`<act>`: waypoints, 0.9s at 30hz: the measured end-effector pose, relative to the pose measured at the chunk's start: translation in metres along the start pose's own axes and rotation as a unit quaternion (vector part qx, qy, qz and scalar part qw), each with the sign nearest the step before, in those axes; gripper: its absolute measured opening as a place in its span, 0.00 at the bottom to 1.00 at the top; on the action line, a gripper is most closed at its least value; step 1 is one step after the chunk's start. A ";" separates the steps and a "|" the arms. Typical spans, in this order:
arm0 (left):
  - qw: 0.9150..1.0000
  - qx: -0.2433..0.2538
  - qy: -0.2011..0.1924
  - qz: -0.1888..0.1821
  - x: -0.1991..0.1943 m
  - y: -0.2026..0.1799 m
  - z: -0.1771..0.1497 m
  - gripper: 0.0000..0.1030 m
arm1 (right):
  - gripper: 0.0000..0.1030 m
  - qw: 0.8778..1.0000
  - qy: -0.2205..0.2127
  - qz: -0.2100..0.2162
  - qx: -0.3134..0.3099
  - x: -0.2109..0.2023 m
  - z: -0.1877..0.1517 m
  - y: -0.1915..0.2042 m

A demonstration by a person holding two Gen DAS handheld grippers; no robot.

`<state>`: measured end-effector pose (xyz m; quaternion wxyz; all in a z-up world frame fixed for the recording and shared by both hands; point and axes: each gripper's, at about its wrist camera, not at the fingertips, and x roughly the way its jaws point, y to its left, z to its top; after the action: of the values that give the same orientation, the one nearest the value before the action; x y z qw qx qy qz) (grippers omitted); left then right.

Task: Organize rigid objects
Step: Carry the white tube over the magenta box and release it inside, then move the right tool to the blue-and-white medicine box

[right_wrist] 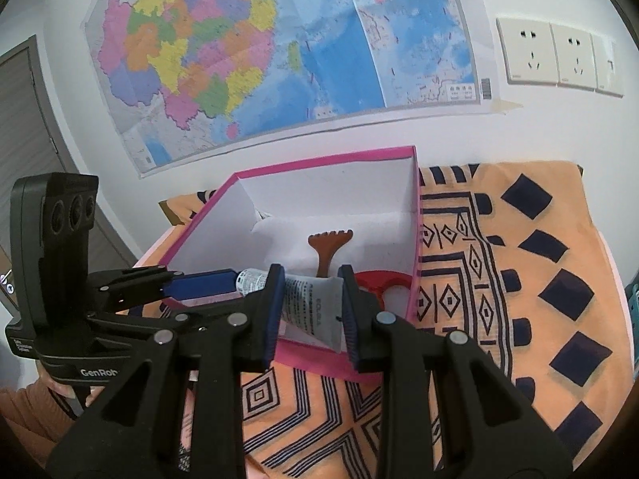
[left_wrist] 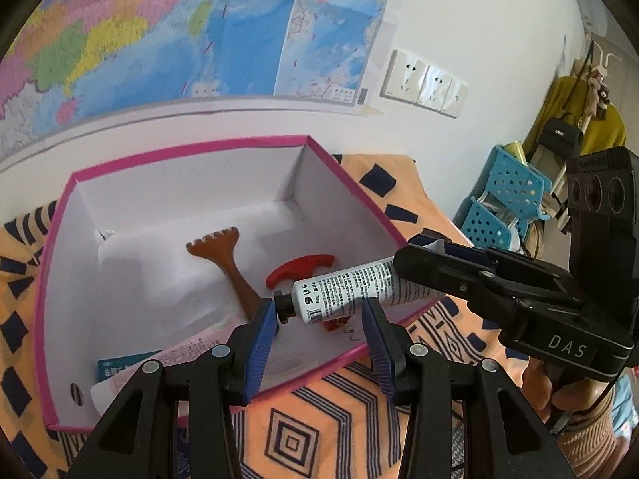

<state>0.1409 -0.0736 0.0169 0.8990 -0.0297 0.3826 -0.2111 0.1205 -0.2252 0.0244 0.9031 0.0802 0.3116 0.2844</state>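
Note:
A white tube with a black cap hangs over the near corner of a pink-rimmed white box. My right gripper comes in from the right and is shut on the tube's flat end. My left gripper is open, its jaws apart; the tube lies across its fingertips, with the cap at the left tip. From the right wrist, one blue finger of the left gripper reaches the tube's cap end. In the box lie a brown toothed scraper and a red T-shaped piece.
The box stands on an orange cloth with dark patterns, against a wall with a map and sockets. Printed packets lie in the box's near left corner. Blue perforated baskets stand off the table's right end.

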 end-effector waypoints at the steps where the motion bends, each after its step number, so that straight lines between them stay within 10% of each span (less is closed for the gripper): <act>1: 1.000 -0.002 0.002 -0.001 0.002 0.001 0.000 0.43 | 0.29 1.000 0.003 -0.001 0.002 0.003 0.000 -0.002; 14: 0.999 -0.019 0.027 0.000 0.028 0.007 0.000 0.43 | 0.33 0.999 0.033 -0.033 0.010 0.026 -0.009 -0.011; 27: 0.999 0.014 -0.047 0.014 -0.031 0.003 -0.025 0.51 | 0.33 1.000 0.008 -0.022 0.005 -0.003 -0.017 0.000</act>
<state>0.1058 -0.0562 0.0196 0.9191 -0.0212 0.3377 -0.2020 0.1081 -0.2272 0.0121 0.9061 0.0756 0.3219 0.2639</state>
